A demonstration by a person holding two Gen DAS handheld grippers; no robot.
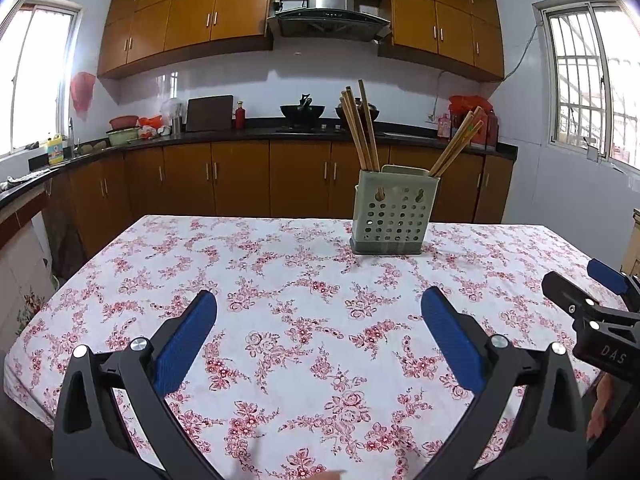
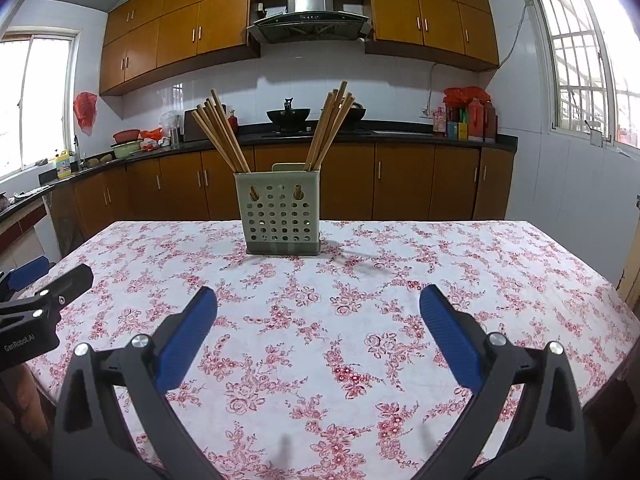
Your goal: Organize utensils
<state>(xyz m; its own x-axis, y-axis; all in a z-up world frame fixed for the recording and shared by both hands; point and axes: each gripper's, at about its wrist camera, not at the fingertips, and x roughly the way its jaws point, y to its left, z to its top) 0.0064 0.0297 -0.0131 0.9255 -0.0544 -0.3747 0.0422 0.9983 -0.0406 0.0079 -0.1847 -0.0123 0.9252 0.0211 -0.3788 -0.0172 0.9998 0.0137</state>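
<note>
My left tool (image 1: pixel 319 300) and right tool (image 2: pixel 319 298) hover wide open, holding nothing, above the flowered table (image 2: pixel 360 320). Two chopstick bundles (image 2: pixel 222 136) stand in a green holder (image 2: pixel 279 216) at its far edge.

Pale green holder (image 2: pixel 280 216) (round holes), tan chopsticks (image 2: pixel 222 136), white tablecloth (image 2: pixel 360 320) with pink-red flowers.

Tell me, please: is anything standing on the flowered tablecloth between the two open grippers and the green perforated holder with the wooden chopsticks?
Nothing visible does. Between the left gripper, the right gripper and the green perforated plastic holder lies only bare flowered tablecloth. The wooden chopsticks already stand inside the holder.
</note>
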